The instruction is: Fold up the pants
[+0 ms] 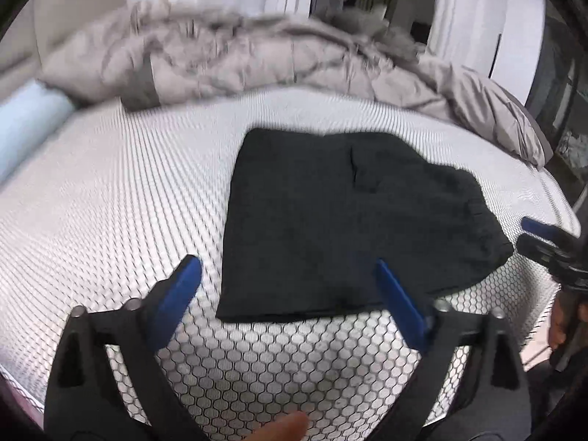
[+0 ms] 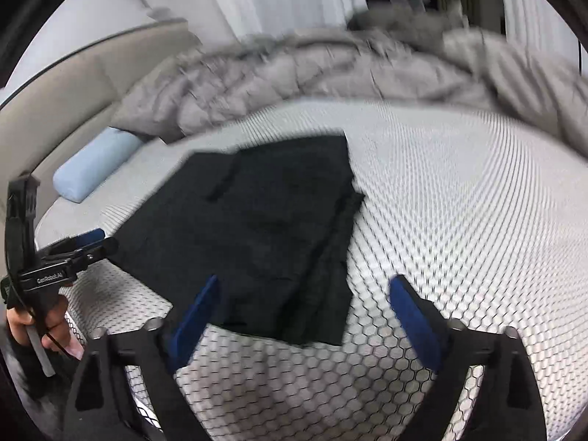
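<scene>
The black pants (image 1: 352, 220) lie folded flat mid-mattress (image 1: 110, 191). The left gripper (image 1: 286, 283) gapes wide at their 6 o'clock edge; the right gripper (image 2: 305, 301), equally wide, holds nothing. Bare mattress spreads toward 3 o'clock; a rumpled duvet (image 2: 330, 73) lines 12 o'clock.

Your pants (image 1: 341, 220) lie on the mattress (image 1: 110, 202), the blanket (image 1: 239, 62) heaped behind them, the bolster (image 1: 29, 128) far left.
</scene>
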